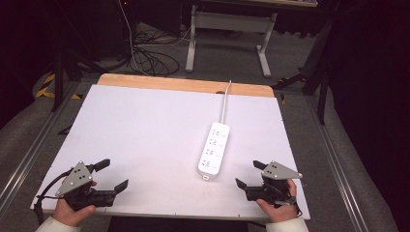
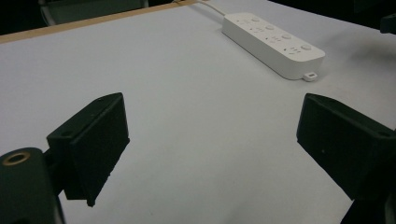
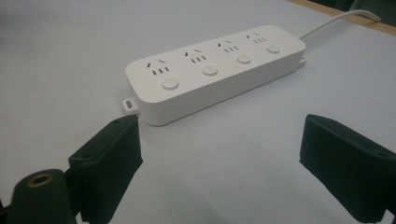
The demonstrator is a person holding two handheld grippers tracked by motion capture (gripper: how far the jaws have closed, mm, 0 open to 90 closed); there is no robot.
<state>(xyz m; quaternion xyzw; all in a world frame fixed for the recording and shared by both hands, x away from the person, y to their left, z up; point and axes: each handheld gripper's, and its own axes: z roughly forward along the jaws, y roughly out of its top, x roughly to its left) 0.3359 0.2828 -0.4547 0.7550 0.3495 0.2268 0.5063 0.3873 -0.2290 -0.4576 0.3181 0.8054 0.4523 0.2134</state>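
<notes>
A white power strip [image 1: 214, 150] with several sockets and round buttons lies on the white table top [image 1: 145, 130], right of centre, its white cord [image 1: 225, 101] running off the far edge. My left gripper [image 1: 112, 175] rests open at the near left corner, empty, with the strip [image 2: 273, 38] far ahead to its right. My right gripper [image 1: 249, 174] is open at the near right, empty, just short of the strip's near end [image 3: 215, 70].
The table has a wooden strip [image 1: 183, 84] along its far edge. Beyond it on the floor lie dark cables [image 1: 150, 58] and a white desk frame [image 1: 227, 34]. Metal rails [image 1: 29, 150] flank the table.
</notes>
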